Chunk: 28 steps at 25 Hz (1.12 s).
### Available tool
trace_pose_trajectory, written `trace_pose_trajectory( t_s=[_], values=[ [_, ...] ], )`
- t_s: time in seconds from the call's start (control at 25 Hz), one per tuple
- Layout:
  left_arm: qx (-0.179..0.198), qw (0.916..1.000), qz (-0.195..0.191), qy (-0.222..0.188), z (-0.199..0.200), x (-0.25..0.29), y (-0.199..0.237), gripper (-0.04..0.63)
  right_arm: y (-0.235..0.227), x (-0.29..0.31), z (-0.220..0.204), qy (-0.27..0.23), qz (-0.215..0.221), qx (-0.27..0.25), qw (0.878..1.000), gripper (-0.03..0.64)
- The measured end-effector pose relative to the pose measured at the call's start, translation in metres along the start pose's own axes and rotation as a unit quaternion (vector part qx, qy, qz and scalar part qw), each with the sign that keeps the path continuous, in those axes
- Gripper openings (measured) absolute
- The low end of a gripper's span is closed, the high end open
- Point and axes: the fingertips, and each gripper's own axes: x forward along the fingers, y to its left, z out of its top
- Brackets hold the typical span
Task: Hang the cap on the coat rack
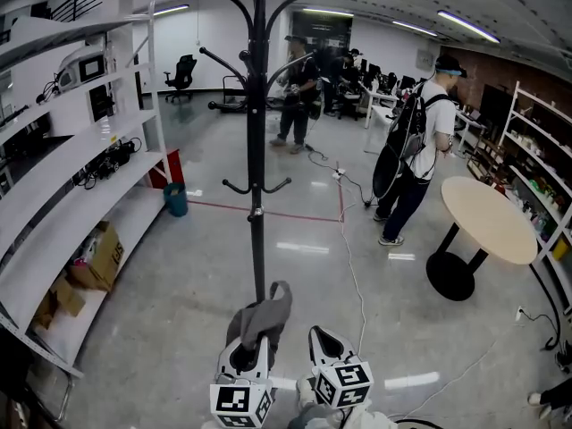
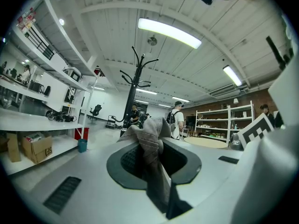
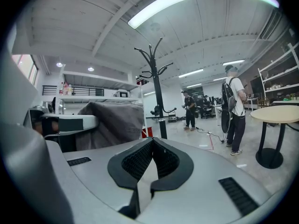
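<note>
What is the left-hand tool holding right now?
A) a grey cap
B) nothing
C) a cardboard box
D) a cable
A: in the left gripper view, the grey cloth of the cap is pinched between the jaws of the left gripper.
</note>
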Motion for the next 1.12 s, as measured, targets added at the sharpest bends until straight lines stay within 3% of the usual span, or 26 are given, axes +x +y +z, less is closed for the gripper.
trace_pose_trajectory(
  t_s=[0.32,1.12],
  values=[
    [0.003,1.0,0.002,0.002,0.0,0.037,0.003,0.067,-0.026,0.028,0.004,0.002,-0.002,0.006,1.0,0.011],
    [0.006,0.9993,0.037,-0.01,0.021,0.155,0.009,0.067,-0.093,0.13,0.054,-0.005,0.045,-0.007,0.999,0.011]
  ],
)
